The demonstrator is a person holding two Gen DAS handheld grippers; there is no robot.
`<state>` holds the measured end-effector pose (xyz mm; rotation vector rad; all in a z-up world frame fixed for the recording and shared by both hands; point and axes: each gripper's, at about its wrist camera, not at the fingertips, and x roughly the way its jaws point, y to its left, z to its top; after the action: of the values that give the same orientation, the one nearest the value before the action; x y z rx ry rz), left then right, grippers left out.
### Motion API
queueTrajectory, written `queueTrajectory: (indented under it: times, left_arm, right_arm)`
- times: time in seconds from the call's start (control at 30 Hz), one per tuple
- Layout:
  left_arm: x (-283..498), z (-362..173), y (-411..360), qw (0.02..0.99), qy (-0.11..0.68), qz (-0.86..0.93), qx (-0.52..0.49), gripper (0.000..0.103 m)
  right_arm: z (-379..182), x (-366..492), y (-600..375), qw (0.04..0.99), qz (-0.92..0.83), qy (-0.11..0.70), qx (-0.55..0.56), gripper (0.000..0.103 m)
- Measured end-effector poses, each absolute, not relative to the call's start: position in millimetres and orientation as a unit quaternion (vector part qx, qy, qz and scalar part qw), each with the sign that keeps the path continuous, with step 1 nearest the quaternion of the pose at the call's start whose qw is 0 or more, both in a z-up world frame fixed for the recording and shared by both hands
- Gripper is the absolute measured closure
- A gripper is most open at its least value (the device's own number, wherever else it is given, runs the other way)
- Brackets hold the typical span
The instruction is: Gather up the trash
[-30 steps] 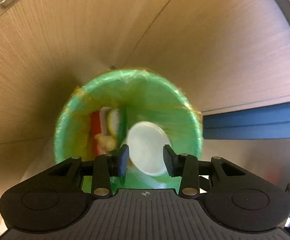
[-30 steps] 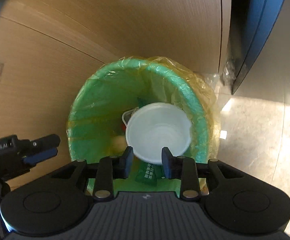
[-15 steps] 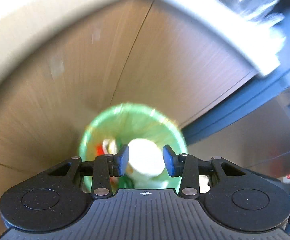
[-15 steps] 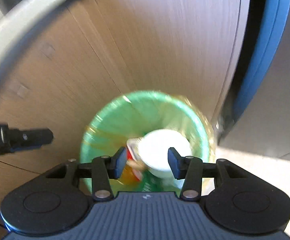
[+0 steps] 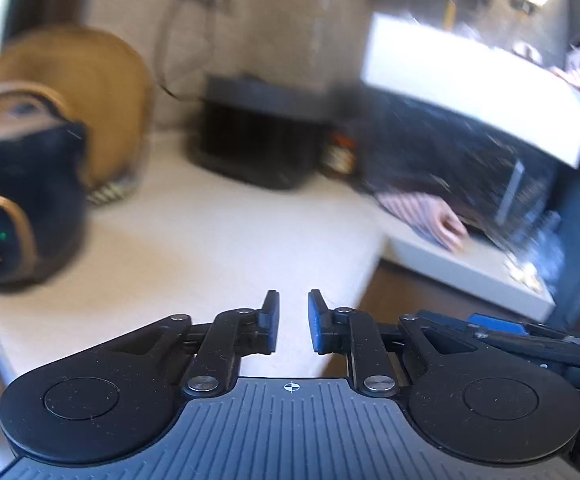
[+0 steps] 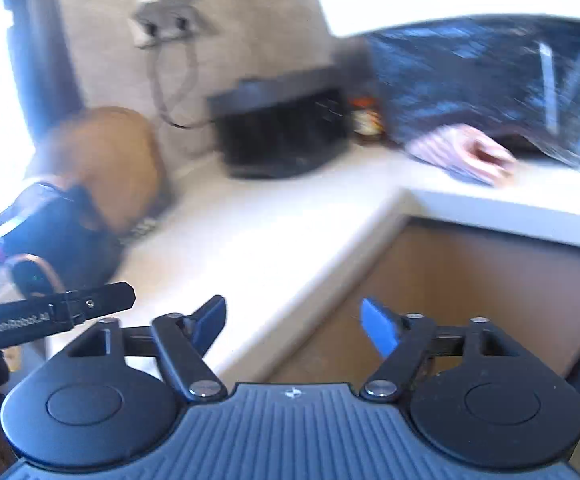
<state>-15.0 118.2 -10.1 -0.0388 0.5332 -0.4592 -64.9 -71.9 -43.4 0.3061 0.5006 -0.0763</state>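
Note:
My left gripper [image 5: 293, 314] hangs over the edge of a white countertop [image 5: 194, 240]. Its jaws are closing to a narrow gap with nothing between them. My right gripper [image 6: 293, 314] is beside it at the counter's corner, its jaws opening wide and empty. A pink striped item [image 5: 429, 212] [image 6: 465, 156], too blurred to identify, lies on the counter by a dark glossy bag [image 5: 469, 144] [image 6: 489, 80]. The left gripper's body [image 6: 50, 314] shows at the left of the right wrist view. No bin is in view.
A dark rounded appliance [image 5: 14, 200] stands at the left, with a brown wooden object [image 5: 86, 96] [image 6: 118, 160] behind it. A black boxy appliance [image 5: 258, 140] [image 6: 286, 132] sits against the wall under sockets with cables [image 6: 170, 12]. Brown cabinet fronts [image 6: 469, 300] lie below the counter.
Both grippers rose from above the green lined bin holding the white bowl to counter height, and the bin left view. The left jaws narrowed; the right jaws spread wide.

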Motion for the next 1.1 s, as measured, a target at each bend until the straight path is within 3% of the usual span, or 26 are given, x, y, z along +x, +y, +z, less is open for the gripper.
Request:
queueTrajectory:
  times: [0.27,0.43,1.1]
  left_arm:
    - [-43,-10,110,0.966,0.25,-0.073,0.006,0.086]
    - [-34,-22,100,0.95,0.298,-0.088,-0.038,0.086]
    - [-35,-33,79,0.949,0.312,-0.039,-0.013,0.086]
  right_arm:
    - [-33,-27,-44,0.96,0.034,0.273,0.058,0.015]
    - [-40,-16,-57,0.954,0.043,0.291,0.059,0.015]
    - [-54,-14,-74,0.951,0.073,0.299,0.036,0.015]
